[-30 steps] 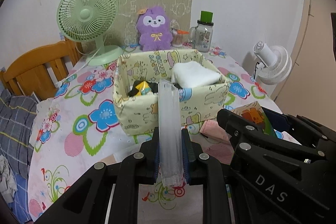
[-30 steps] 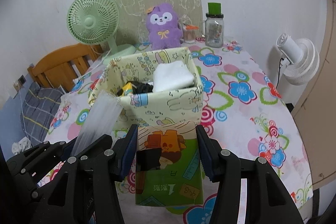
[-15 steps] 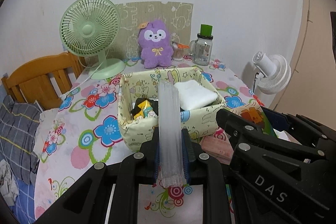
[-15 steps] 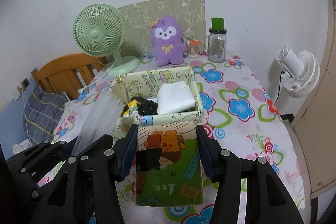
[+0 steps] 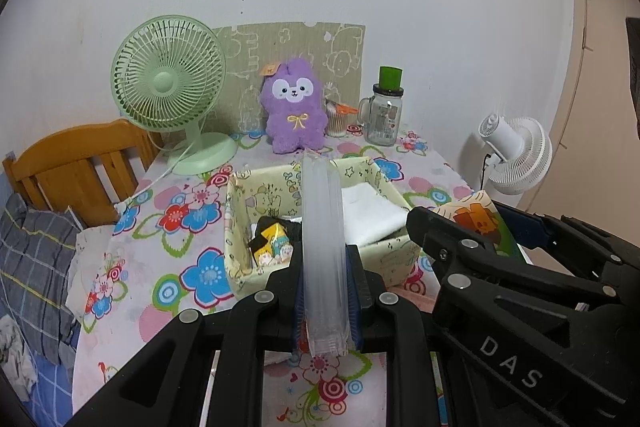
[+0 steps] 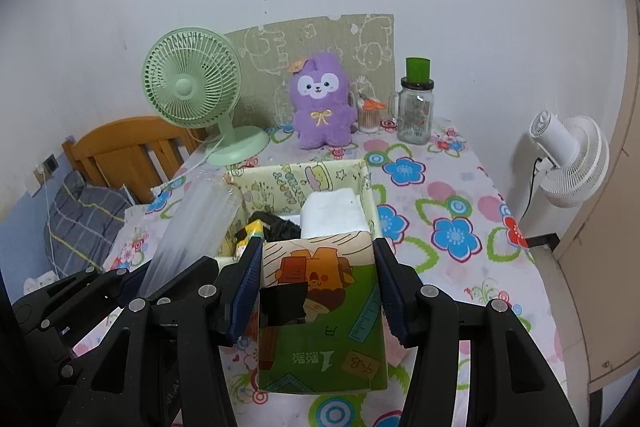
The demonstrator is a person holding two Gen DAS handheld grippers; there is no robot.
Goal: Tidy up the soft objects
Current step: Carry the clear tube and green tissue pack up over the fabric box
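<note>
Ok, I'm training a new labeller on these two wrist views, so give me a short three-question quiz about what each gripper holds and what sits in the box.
1. True or false: the left gripper is shut on a clear plastic pack.
2. What does the right gripper hold? A) purple plush B) green tissue pack C) glass jar
3. Fill in: inside the yellow fabric box, the white folded cloth lies on the ____ side as seen in the right wrist view.

Key: 1 true. 2 B, the green tissue pack. 3 right.
</note>
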